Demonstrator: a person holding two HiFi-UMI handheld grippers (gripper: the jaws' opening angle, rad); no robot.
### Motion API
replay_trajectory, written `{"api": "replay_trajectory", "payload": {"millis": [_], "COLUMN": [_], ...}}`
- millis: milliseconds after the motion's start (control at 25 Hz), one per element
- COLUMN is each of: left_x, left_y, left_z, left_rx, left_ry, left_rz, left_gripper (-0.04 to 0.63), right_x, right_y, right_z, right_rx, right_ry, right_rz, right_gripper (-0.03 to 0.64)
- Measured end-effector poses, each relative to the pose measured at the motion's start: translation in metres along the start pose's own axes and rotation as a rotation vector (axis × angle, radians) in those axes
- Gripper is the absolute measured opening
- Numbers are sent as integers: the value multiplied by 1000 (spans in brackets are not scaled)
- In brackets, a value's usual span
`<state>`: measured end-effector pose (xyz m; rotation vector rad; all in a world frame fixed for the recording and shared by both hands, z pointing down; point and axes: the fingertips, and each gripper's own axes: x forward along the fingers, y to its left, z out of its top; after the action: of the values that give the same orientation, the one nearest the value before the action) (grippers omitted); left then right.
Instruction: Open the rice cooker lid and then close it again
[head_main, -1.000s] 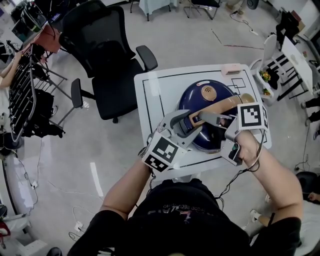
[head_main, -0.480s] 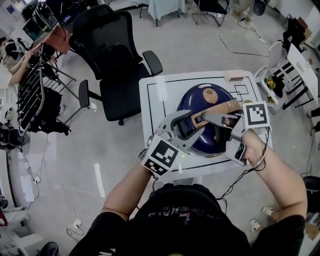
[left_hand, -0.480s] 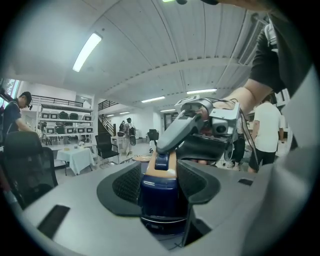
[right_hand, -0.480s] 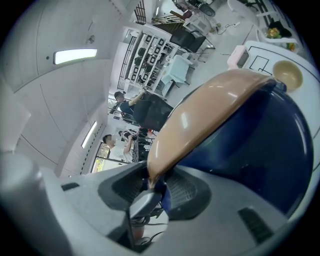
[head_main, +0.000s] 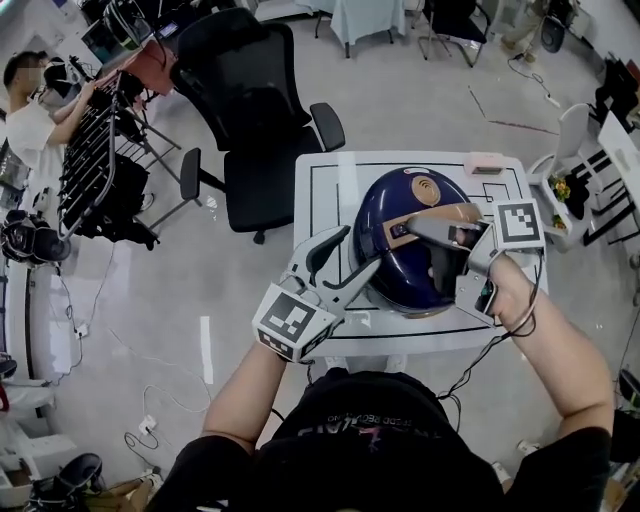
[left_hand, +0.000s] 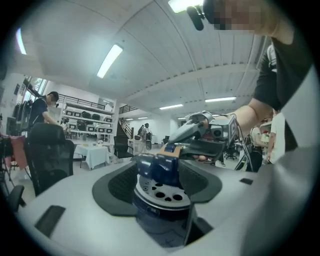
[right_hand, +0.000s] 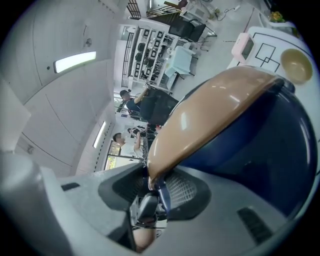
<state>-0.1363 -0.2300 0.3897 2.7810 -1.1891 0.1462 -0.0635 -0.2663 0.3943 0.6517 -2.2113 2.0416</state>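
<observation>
Centre-right in the head view, the right gripper (head_main: 425, 232) pinches the tan handle (head_main: 457, 212) of the rice cooker (head_main: 400, 275). The left gripper (head_main: 356, 252) (just left of it) has just been opening, its jaws spread and clamping nothing.

Rice cooker (head_main: 395, 265) fills most of the table (head_main: 322, 200); a bare strip runs along its left, a black chair (head_main: 250, 110) close behind

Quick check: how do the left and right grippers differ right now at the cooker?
The left gripper is open and its fingers have just been opening further, pressing on nothing. The right gripper is shut on the tan handle. The left gripper sits off the left side of the cooker, while the right gripper reaches over its top. Both point toward the cooker.
</observation>
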Motion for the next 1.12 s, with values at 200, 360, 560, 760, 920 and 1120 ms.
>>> {"api": "replay_trajectory", "payload": {"millis": [200, 360, 560, 760, 920, 1120], "left_x": [-16, -6, 2, 13, 18, 23], "left_y": [-11, -26, -33, -41, -39, -42], "left_z": [-26, -28, -27, -27, -18, -6], "left_rx": [-40, -39, -27, 21, 41, 62], "left_ry": [56, 49, 48, 72, 62, 38], "left_rz": [-25, -19, -20, -8, 10, 7], "left_gripper": [282, 270, 265, 264, 247, 229], "right_x": [-7, -12, -16, -21, -30, -50], "right_y": [7, 9, 11, 12, 14, 21], "right_z": [4, 8, 9, 9, 3, -20], "right_rx": [10, 21, 20, -33, -147, -356], "right_ry": [33, 50, 84, 113, 187, 270], "right_rz": [51, 77, 112, 108, 81, 78], "right_gripper": [144, 146, 147, 149, 161, 161]}}
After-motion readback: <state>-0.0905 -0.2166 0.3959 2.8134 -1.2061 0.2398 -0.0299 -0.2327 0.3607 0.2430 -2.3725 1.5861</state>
